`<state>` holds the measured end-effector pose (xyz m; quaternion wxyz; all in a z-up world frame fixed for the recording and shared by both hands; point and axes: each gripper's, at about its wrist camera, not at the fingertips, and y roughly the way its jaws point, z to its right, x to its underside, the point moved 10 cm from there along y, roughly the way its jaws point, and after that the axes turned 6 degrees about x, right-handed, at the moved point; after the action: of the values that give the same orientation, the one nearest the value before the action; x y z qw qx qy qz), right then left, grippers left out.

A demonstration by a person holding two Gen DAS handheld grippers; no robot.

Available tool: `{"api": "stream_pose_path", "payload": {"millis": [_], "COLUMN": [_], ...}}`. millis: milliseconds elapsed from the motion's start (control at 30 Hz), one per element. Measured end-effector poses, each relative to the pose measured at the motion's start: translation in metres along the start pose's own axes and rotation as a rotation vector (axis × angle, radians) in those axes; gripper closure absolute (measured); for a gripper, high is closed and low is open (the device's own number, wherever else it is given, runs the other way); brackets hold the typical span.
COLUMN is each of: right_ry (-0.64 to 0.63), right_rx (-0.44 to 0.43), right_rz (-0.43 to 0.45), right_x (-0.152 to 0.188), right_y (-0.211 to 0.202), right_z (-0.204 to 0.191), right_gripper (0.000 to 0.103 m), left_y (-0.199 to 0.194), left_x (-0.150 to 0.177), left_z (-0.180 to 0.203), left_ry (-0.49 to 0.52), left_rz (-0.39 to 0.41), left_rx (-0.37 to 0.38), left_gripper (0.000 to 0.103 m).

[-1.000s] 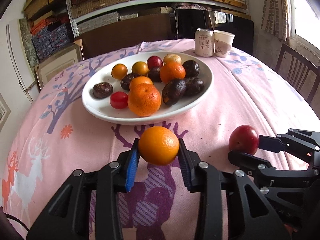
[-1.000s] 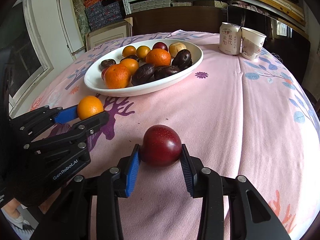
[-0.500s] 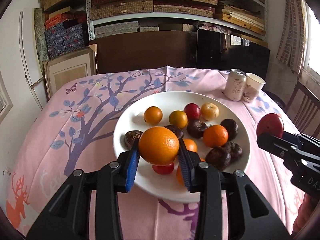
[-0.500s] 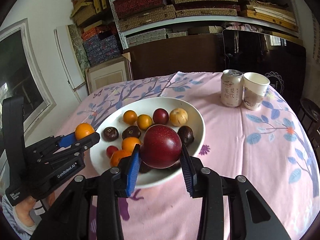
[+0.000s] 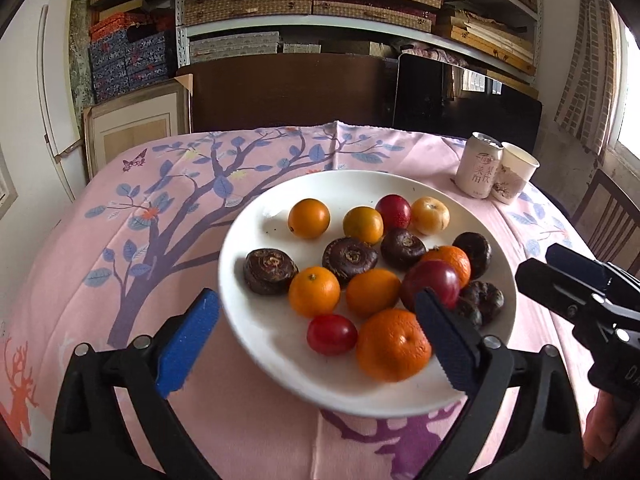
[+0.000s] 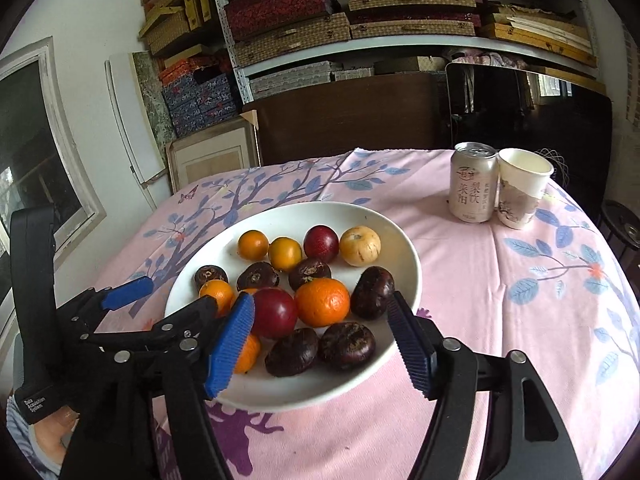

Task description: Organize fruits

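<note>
Plate (image 5: 256, 240): white, glossy, round, shallow, resting on a pink cloth (image 5: 120, 240) printed with purple trees and blue leaves. All fruit seen lies inside the plate.

Contents: smooth orange (image 5: 314, 291) near the plate's centre-left; a larger, dimpled orange (image 5: 394, 345) at the near rim; a small glossy tomato (image 5: 332, 335) just beside it. A smooth dark-red plum (image 6: 275, 313) sits near the plate's middle, touching another orange (image 6: 322, 302). Dark brown, wrinkled, flattened chestnuts (image 5: 270, 266) are scattered through the plate's centre and right side. At the plate's far side: two small yellow-orange fruits, a second plum and a pale round fruit (image 6: 360, 246).

Left gripper (image 5: 316, 336): black frame, ribbed blue pads, fingers spread wide and holding nothing, over the plate's near-left rim.

Right gripper (image 6: 322, 344): same build, fingers spread wide and empty, over the plate's near-right portion.

Beyond the plate to the right: a metal can (image 6: 473, 182) touching a paper cup (image 6: 520, 194), both upright.
</note>
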<state>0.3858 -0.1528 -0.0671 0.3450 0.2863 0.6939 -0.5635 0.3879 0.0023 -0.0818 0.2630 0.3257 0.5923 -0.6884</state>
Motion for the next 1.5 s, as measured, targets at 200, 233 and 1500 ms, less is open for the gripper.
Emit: {"api": "stream_pose_path", "payload": {"millis": [200,233,1500], "right_ry": [-0.039,-0.047,-0.061], "right_rx": [0.158,0.18,0.111], "right_rz": [0.126,0.115,0.051], "right_x": [0.031,0.039,0.09], "right_y": [-0.057,-0.062,-0.084], "right_z": [0.015,0.016,0.002], "right_gripper": [0.003,0.003,0.003], "left_y": [-0.043,-0.05,-0.097], "left_x": [0.039,0.045,0.072], "left_z": [0.012,0.015,0.029], "left_ry": [0.017,0.028,0.055], "left_rz": [0.013,0.016,0.088], "left_rx": [-0.063,-0.075,-0.106], "left_gripper": [0.005,0.005,0.005]}}
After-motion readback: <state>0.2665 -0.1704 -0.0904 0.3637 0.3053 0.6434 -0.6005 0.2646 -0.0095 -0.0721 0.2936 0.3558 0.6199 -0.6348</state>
